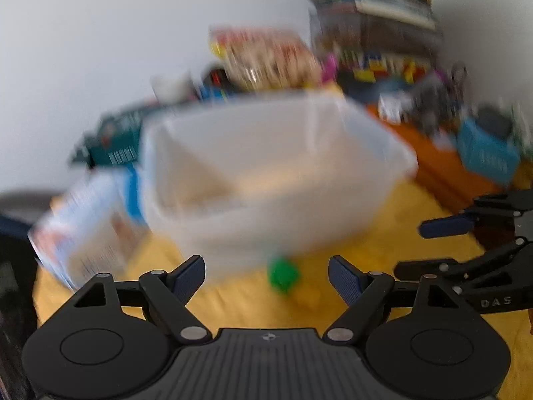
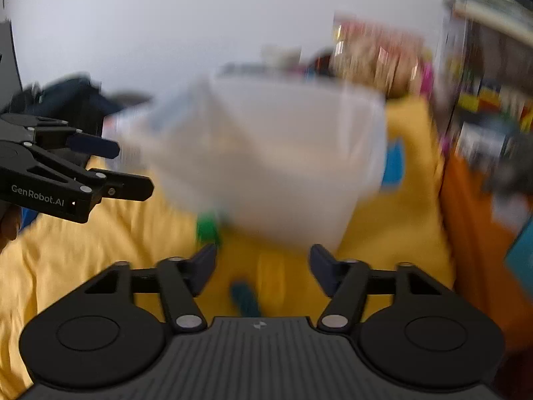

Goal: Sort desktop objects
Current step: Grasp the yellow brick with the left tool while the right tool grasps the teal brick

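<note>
Both views are blurred by motion. A translucent white plastic bin (image 1: 266, 180) stands on the yellow cloth (image 1: 383, 260); it also shows in the right wrist view (image 2: 283, 160). A small green object (image 1: 283, 275) lies on the cloth just in front of the bin, between my left gripper's (image 1: 266, 276) open, empty fingers. In the right wrist view the green object (image 2: 207, 226) sits by my right gripper's (image 2: 263, 266) left fingertip, and a dark teal object (image 2: 245, 298) lies between its open fingers. Each gripper shows at the edge of the other's view.
A white and blue box (image 1: 86, 226) leans left of the bin, with a dark green box (image 1: 113, 140) behind it. Cluttered shelves (image 1: 376, 26) and an orange surface (image 1: 443, 166) are at the right. A blue box (image 1: 486, 153) sits far right.
</note>
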`<move>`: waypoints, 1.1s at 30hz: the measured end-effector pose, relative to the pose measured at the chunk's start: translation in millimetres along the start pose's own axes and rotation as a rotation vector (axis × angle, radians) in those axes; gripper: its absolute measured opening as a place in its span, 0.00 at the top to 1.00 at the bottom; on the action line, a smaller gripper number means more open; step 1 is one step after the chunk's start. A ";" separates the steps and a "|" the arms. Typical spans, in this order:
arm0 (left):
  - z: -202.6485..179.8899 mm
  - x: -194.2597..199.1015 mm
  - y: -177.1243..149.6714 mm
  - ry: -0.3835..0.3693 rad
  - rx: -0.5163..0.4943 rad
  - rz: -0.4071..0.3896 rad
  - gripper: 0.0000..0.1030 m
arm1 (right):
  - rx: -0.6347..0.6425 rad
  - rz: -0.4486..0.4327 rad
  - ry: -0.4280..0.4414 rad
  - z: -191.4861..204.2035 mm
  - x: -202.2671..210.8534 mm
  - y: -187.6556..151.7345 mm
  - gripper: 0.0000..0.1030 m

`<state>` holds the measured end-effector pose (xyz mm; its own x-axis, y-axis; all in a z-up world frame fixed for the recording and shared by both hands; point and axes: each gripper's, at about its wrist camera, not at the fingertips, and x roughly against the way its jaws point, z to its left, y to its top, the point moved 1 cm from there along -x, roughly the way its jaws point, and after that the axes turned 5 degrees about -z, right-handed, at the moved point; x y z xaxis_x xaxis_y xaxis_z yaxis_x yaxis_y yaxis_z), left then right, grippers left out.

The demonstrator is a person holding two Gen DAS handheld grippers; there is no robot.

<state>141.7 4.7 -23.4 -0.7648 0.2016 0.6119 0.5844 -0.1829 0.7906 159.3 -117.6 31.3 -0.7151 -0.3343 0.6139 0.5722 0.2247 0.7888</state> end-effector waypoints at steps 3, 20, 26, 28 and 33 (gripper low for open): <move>-15.1 -23.2 -23.9 0.017 -0.004 0.074 0.28 | -0.015 0.039 -0.003 0.4 -9.4 -17.9 0.46; -27.4 -98.4 -32.3 0.000 0.071 0.149 0.58 | 0.033 0.069 0.053 3.0 -50.9 -31.0 0.66; -29.8 -89.6 -36.8 -0.010 0.036 0.123 0.61 | 0.049 0.069 0.078 12.5 -53.8 -28.4 0.78; -27.6 -81.8 -39.8 -0.013 0.040 0.113 0.61 | 0.049 0.060 0.082 14.1 -48.6 -29.3 0.78; -17.5 -51.8 -47.1 -0.005 0.040 0.079 0.61 | -0.016 0.024 0.083 6.8 -19.9 -30.4 0.78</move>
<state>149.1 -14.0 -92.7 -0.7145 0.1933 0.6724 0.6532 -0.1600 0.7401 153.5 -111.5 -4.7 -0.6657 -0.4040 0.6274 0.5957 0.2188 0.7729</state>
